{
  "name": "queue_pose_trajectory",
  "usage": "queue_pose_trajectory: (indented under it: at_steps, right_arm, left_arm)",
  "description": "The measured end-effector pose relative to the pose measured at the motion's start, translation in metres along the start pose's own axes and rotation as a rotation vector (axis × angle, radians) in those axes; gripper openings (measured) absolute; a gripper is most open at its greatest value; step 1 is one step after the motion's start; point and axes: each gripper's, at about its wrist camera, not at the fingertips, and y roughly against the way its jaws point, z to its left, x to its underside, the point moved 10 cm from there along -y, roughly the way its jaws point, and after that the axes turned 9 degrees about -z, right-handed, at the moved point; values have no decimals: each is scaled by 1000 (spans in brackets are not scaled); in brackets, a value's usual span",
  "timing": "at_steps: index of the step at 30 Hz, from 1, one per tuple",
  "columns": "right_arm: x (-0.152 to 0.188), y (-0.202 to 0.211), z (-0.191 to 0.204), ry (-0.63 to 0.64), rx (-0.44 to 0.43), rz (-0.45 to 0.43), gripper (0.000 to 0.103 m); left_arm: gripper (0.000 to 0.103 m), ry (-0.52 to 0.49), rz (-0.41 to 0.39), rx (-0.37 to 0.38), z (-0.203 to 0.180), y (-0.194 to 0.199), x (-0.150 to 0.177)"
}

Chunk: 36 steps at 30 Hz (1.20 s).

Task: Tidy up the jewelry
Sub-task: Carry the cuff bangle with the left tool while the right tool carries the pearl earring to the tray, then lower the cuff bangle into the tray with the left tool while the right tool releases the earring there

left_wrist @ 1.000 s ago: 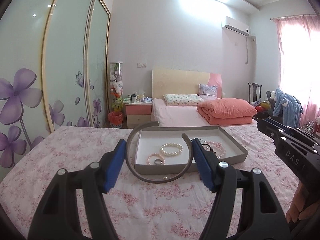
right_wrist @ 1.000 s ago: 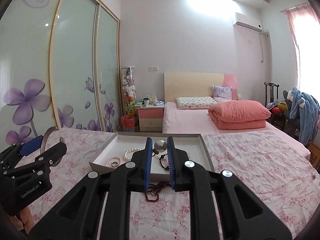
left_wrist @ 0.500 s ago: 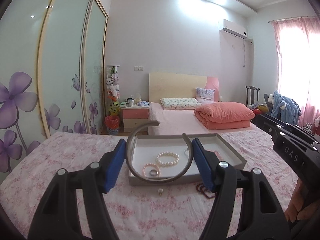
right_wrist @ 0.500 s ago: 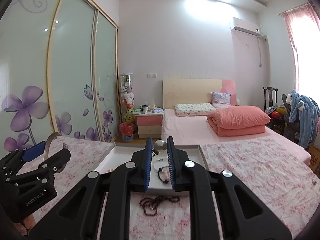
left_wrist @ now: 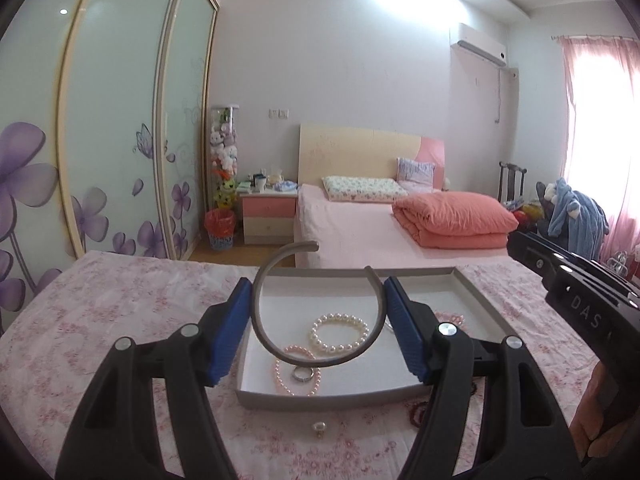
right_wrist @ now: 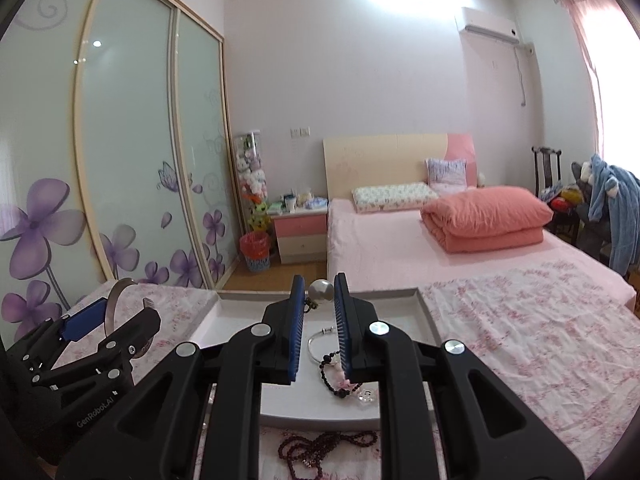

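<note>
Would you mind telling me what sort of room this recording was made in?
A home bedroom, most likely: a bed with a pillow and a folded orange quilt, a bedside table beside it, and a sliding-door wardrobe printed with purple flowers.

The right fingers [right_wrist: 345,344] hide part of the dark bead string [right_wrist: 336,376] in the tray [right_wrist: 320,420]. The maroon necklace [right_wrist: 316,450] runs off the bottom edge. The nightstand [left_wrist: 269,216] clutter is too small to tell.

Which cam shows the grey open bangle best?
Left wrist: the grey open bangle sits whole and centred, clamped between the left gripper pads over the tray. Right wrist shows only an edge-on sliver at far left.
</note>
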Motion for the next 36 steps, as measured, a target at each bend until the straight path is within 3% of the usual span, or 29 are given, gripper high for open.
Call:
queue_pose_trajectory:
  at_steps: [16, 22, 24, 26, 27, 36]
  right_arm:
    - [51, -59, -7, -73, -22, 215, 16]
    - [67, -68, -10, -124, -27, 288, 16]
    - [68, -68, -10, -134, -30, 300, 20]
    - [65, -66, -12, -148, -25, 289, 43]
    - [61, -63, -14, -152, -20, 274, 46]
    - [47, -43, -31, -173, -1, 247, 46]
  left_arm:
    - [66, -3, 185, 39, -1, -73, 50]
    - [66, 0, 203, 43, 0, -81, 54]
    - [66, 7, 200, 44, 1, -80, 53]
    - [66, 24, 195, 50, 4, -79, 50]
    - [66, 32, 190, 50, 5, -78, 49]
    - [66, 83, 122, -3, 34, -52, 20]
